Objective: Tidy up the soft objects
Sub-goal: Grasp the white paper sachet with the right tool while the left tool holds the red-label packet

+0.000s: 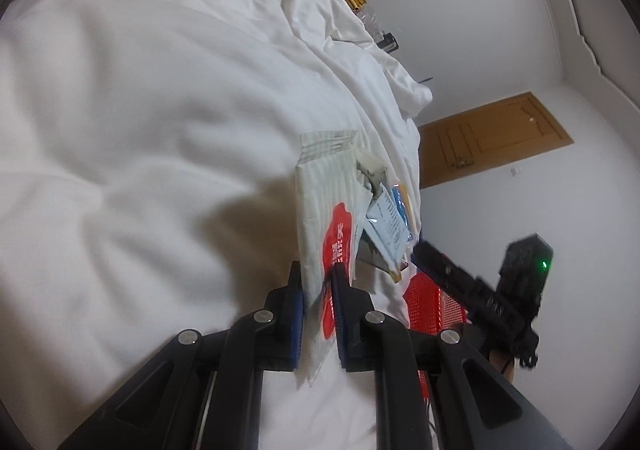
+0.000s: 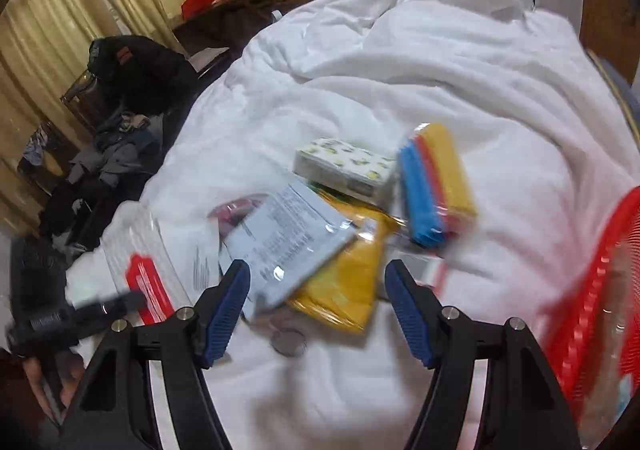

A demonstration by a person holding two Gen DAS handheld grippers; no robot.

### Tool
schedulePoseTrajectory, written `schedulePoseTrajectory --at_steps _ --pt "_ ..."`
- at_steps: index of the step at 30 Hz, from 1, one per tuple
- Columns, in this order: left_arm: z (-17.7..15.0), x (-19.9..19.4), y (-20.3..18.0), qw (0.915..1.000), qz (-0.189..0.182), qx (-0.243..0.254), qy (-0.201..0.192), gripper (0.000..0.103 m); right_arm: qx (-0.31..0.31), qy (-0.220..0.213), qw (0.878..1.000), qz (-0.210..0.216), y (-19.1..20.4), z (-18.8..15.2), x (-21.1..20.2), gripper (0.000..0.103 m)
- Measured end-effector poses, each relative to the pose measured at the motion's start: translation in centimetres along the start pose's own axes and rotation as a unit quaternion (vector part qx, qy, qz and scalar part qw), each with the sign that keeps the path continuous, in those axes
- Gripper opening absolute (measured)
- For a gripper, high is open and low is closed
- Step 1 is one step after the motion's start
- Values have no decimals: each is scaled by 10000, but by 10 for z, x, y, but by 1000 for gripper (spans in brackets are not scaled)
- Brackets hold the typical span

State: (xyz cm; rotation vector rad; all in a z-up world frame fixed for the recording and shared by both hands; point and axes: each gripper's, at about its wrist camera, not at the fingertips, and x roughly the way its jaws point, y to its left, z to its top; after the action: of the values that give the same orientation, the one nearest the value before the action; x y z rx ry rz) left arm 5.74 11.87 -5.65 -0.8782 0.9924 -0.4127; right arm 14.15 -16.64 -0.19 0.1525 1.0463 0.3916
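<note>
My left gripper (image 1: 318,286) is shut on a white soft pack with a red label (image 1: 326,205), held over the white bed; the same pack shows in the right wrist view (image 2: 148,282) at the left. My right gripper (image 2: 318,282) is open and empty above a pile of soft packs: a pale blue-grey printed pouch (image 2: 288,234), a yellow pouch (image 2: 352,286), a tissue pack with lemon print (image 2: 344,167) and a stack of blue, red and yellow cloths (image 2: 436,185). The pouches also show in the left wrist view (image 1: 388,221).
A red mesh basket (image 2: 600,290) stands on the bed at the right, also in the left wrist view (image 1: 428,302). The rumpled white duvet (image 2: 460,69) covers the bed. Dark clothes (image 2: 120,153) lie on a chair at the left. A table (image 2: 224,13) stands behind.
</note>
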Motion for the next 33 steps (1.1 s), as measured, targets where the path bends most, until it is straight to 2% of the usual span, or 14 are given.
schedulePoseTrajectory --at_steps 2,7,9,12,15,19,24,31,33 --pt "-2 -3 9 10000 -57 -61 -28 12 258 23 9994 249 1 1 6 69" --pt "-8 -3 25 9999 -78 -135 41 12 136 -213 9996 98 18 -9 4 69" --pt "-8 -3 28 9998 -116 -143 56 12 102 -287 9994 161 26 -14 0 69" --pt "-7 -4 29 9997 -165 -151 109 13 -119 -225 9989 395 47 -21 -1 69" --pt "-8 -6 30 9996 -157 -154 159 13 -250 30 9960 854 68 -27 5 69" --pt "-11 -9 27 9998 -39 -30 209 19 -405 159 9945 953 83 -32 12 69" --pt "-14 -17 28 9997 174 44 140 25 -243 313 9946 954 80 -37 26 69" --pt "-15 -25 34 9997 223 -51 -123 31 163 555 9903 1260 64 -40 44 68" --pt "-13 -23 36 9996 182 -119 -162 31 233 610 9902 1233 61 -40 49 63"
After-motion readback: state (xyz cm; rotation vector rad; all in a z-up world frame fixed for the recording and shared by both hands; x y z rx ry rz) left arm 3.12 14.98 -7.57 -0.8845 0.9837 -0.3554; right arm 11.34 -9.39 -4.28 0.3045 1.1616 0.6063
